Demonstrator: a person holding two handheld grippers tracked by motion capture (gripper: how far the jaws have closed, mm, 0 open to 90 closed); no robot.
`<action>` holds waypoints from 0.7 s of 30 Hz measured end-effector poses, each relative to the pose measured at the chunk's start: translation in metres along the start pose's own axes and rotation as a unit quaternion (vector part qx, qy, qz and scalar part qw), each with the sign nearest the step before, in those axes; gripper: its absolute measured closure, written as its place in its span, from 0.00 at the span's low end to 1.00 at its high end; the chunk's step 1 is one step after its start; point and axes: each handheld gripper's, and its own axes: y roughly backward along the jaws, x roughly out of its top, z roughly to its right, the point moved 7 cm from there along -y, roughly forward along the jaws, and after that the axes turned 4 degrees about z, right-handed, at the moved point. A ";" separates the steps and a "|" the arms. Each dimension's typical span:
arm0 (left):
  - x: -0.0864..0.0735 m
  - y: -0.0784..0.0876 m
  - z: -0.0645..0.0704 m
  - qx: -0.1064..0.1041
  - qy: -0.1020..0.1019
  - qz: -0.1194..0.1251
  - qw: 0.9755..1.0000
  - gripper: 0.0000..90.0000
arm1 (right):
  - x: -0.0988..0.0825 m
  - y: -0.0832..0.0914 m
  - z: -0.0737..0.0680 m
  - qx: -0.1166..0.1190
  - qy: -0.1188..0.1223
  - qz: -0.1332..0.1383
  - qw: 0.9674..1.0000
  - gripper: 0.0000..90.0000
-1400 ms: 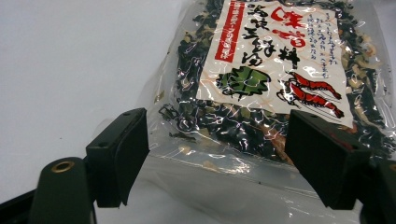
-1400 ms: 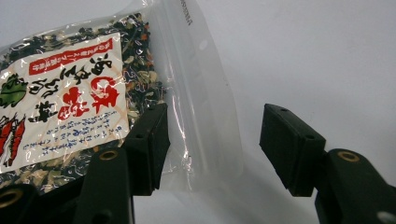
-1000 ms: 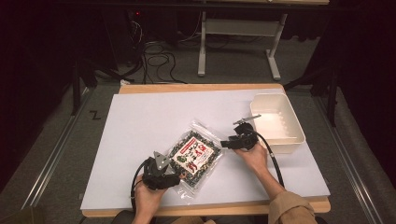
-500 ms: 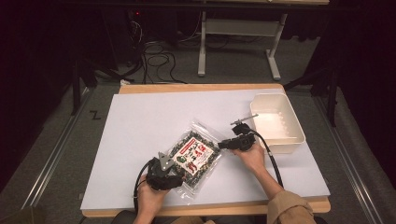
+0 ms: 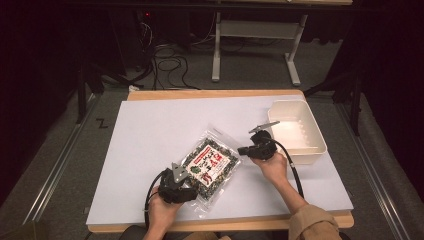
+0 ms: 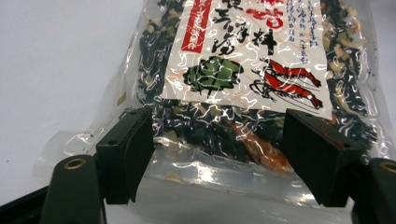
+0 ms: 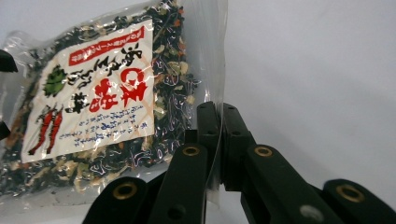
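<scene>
Seaweed bag point(image 5: 210, 167) is lying flat on the white sheet point(image 5: 150, 145) in the near-middle of the table, angled so one corner points far-right toward the white tub point(image 5: 320, 147), which sits just right of it at the right edge.

Where we're at: the right gripper point(image 7: 219, 133) has its jaws pinched tight on the clear seam along the bag's right edge, so we've got film only, none of the dried stuff. The left gripper point(image 6: 217, 154) is at the near-left end with its jaws spread wide, straddling the clear bottom strip, nothing clamped yet.

Our guess at the step: get a second grip at the near end so both hands can lift the bag and carry it over to the tub.

Tips for doing it well:
- Close the left jaws on the clear strip or just into the filled part. It's crinkly, slippery plastic, so we'd want a decent bite rather than the very edge.
- Keep the right pinch steady while the left closes, or the bag will likely skate on the sheet.
- Lift both ends together. With only the right seam held, it'll probably sag and twist.
- The contents look loose, so expect them to shift toward the low end if we tilt it.
</scene>
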 end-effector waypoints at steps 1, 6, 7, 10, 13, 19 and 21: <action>0.001 0.001 0.000 -0.001 0.000 0.001 1.000 0.29 | 0.003 0.006 0.000 -0.004 0.001 0.003 1.000 1.00; 0.002 0.005 -0.005 0.001 0.019 0.012 1.000 0.25 | 0.023 0.041 0.005 -0.031 0.018 0.028 0.999 1.00; 0.002 0.006 -0.007 0.000 0.023 0.012 1.000 0.25 | 0.025 0.046 0.006 -0.033 0.021 0.031 0.999 1.00; 0.001 0.004 -0.008 -0.002 0.029 0.007 1.000 0.24 | 0.035 0.062 0.010 -0.046 0.029 0.037 0.998 1.00; 0.000 0.003 -0.006 -0.003 0.022 0.002 1.000 0.24 | 0.044 0.074 0.012 -0.056 0.035 0.047 0.997 1.00; -0.001 0.003 -0.007 -0.004 0.028 -0.003 1.000 0.25 | 0.062 0.095 0.008 -0.049 0.035 0.066 0.996 1.00; -0.001 0.003 -0.006 -0.003 0.026 -0.005 1.000 0.25 | 0.067 0.103 0.005 -0.054 0.040 0.070 0.995 1.00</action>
